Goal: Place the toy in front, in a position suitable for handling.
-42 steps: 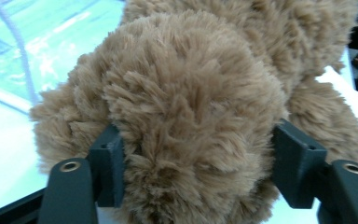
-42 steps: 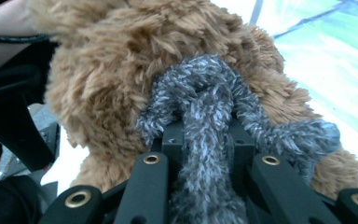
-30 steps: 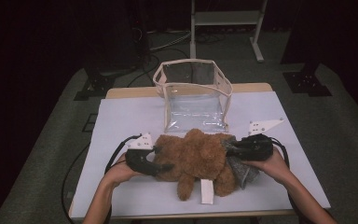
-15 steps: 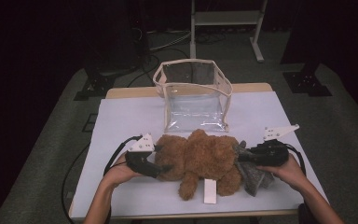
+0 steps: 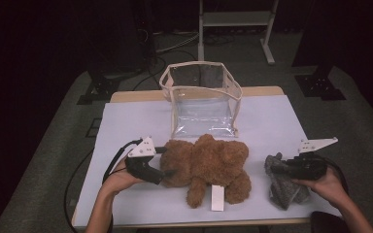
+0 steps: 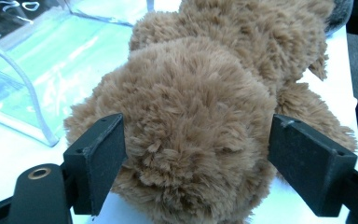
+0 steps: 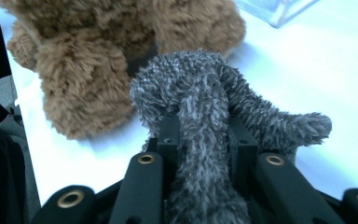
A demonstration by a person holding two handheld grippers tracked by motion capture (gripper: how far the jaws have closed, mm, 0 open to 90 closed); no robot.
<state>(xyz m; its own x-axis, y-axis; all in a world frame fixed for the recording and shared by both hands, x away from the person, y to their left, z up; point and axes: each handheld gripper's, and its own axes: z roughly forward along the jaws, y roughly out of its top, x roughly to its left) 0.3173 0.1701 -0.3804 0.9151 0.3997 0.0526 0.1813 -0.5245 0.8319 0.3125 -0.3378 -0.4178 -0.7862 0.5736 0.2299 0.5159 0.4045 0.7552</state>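
A brown teddy bear (image 5: pixel 209 165) lies on the white table (image 5: pixel 126 121), its head toward my left gripper (image 5: pixel 167 161). In the left gripper view the bear's head (image 6: pixel 196 116) sits between the jaws of that gripper (image 6: pixel 196 154). The jaws have just been opening and stand wide, so it is open. To the right of the bear, my right gripper (image 5: pixel 278 168) is shut on a grey plush toy (image 5: pixel 284 189) resting on the table. Its jaws have just eased a little, but the pads (image 7: pixel 168 135) still pinch the grey fur (image 7: pixel 200 79).
A clear plastic bag with a cream trim (image 5: pixel 204 97) stands open behind the bear, and its corner (image 6: pixel 51 60) appears in the left gripper view. A white tag (image 5: pixel 217 196) lies by the bear's legs. The table's front edge (image 5: pixel 175 224) is near both hands.
My right gripper has carried the grey plush toy to the right, away from the bear. The left hand stayed put.
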